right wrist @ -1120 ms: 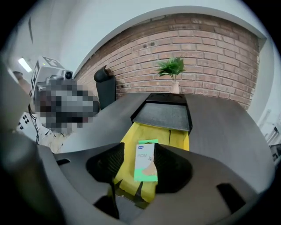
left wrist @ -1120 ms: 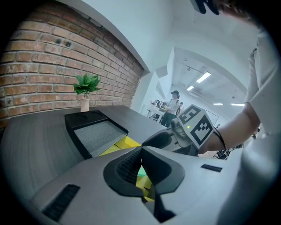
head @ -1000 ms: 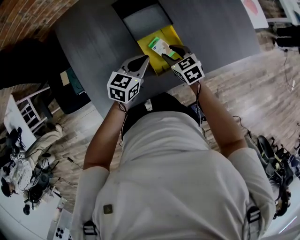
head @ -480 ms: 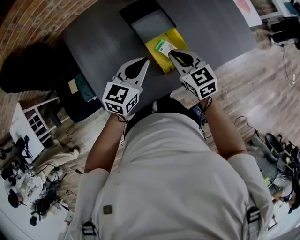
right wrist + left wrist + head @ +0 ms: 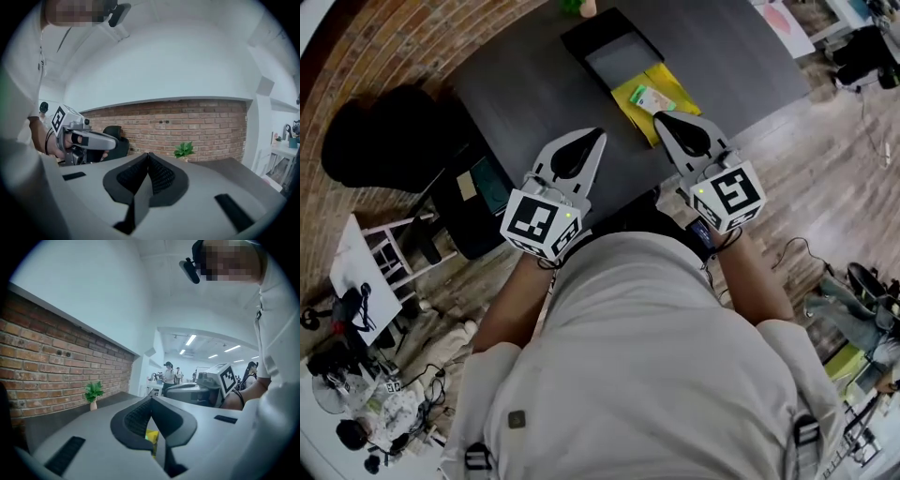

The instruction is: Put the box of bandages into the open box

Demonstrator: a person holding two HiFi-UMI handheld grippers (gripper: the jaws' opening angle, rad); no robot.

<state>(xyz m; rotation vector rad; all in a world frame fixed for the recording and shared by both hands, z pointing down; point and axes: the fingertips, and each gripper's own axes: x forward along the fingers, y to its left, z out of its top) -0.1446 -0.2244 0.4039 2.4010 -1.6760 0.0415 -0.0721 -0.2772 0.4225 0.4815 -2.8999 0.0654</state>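
The box of bandages point(image 5: 654, 98), white and green, lies flat on the yellow inside of the open box point(image 5: 634, 97), whose black lid point(image 5: 614, 52) lies open behind it on the dark table point(image 5: 525, 84). My right gripper point(image 5: 660, 118) hovers just short of the yellow part, jaws shut and empty; its own view point(image 5: 148, 154) shows the pads pressed together. My left gripper point(image 5: 598, 136) is level with it to the left, also shut with nothing held point(image 5: 151, 401). A sliver of yellow shows below its tips.
A small potted plant point(image 5: 572, 7) point(image 5: 183, 150) stands at the table's far edge by the brick wall. A black chair point(image 5: 384, 141) and a low cabinet point(image 5: 478, 187) sit left of the table. A white sheet point(image 5: 783, 23) lies at the far right.
The right gripper let go of the bandage box, drew back toward me and shut. The left gripper pulled back too. The bandage box stays on the yellow inside.
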